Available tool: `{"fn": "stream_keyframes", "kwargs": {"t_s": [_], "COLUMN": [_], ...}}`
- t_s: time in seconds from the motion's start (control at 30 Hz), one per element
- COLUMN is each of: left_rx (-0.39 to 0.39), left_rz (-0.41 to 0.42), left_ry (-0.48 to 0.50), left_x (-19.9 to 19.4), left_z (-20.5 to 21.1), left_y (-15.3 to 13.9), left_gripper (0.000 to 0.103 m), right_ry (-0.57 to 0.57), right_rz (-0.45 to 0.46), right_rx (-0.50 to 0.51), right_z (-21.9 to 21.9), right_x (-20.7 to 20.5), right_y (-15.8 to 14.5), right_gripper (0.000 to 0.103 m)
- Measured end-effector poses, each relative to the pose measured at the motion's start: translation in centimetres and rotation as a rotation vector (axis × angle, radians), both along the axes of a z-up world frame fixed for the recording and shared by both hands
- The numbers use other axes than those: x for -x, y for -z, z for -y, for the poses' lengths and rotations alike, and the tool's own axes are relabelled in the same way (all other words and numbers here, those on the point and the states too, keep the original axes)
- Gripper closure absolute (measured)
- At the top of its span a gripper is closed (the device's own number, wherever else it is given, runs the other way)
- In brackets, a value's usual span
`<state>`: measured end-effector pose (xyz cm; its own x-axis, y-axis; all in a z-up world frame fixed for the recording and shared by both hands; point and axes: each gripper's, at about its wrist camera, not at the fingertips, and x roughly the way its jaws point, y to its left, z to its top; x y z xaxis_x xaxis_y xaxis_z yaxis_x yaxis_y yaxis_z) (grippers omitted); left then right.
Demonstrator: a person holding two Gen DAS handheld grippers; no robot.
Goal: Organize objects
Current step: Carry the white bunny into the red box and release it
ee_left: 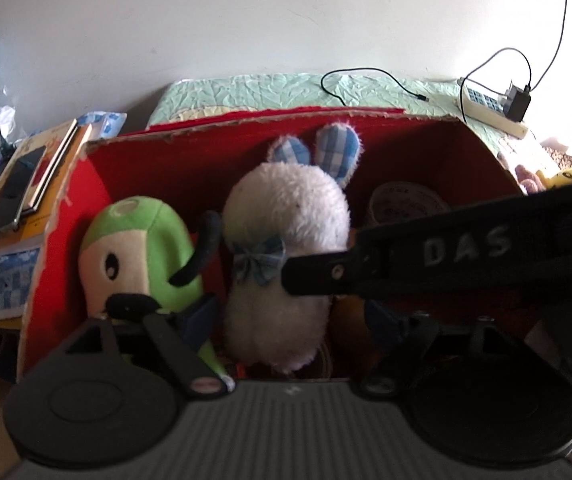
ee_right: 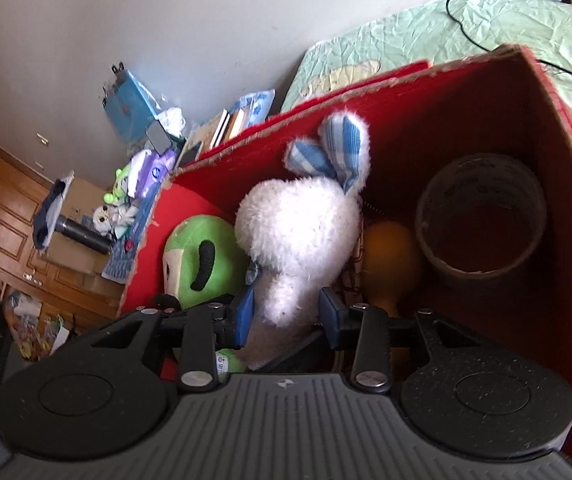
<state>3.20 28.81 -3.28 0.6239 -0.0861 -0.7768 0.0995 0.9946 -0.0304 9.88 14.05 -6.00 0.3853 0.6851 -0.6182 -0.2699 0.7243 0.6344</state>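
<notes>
Red-lined cardboard box [ee_right: 465, 92] holds white plush rabbit [ee_right: 297, 232] at centre, green plush [ee_right: 202, 248] beside it, tape roll [ee_right: 481, 216] opposite. Right gripper [ee_right: 286, 312] fingers apart, flanking rabbit's lower body. Left gripper [ee_left: 289, 316] spread wide. Raised lettering "DAS" [ee_left: 465, 246] on black arm.

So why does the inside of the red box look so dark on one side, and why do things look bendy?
Right wrist view: the red box shades its right side, so the tape roll sits in gloom, while the white bunny catches daylight. Left wrist view: the fisheye lens curves edges, and the right gripper, crossing close to the lens, looks dark.
</notes>
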Motion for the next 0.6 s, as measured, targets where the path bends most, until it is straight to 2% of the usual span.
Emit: {"fn": "stream_keyframes", "kwargs": {"t_s": [0.2, 0.4, 0.6], "left_rx": [-0.019, -0.02, -0.031], "left_rz": [-0.012, -0.019, -0.031], "left_ry": [0.003, -0.005, -0.016], "left_x": [-0.3, -0.5, -0.6], "left_z": [0.5, 0.6, 0.8], "left_y": [0.2, 0.2, 0.3], "left_gripper": [0.018, 0.017, 0.015], "right_ry": [0.064, 0.08, 0.075], "right_rz": [0.02, 0.013, 0.049], "right_rx": [-0.035, -0.011, 0.029], "right_z": [1.4, 1.3, 1.3], "right_x": [0.0, -0.1, 0.6], "right_y": [-0.2, 0.1, 0.0], "right_gripper": [0.064, 0.065, 0.064]}}
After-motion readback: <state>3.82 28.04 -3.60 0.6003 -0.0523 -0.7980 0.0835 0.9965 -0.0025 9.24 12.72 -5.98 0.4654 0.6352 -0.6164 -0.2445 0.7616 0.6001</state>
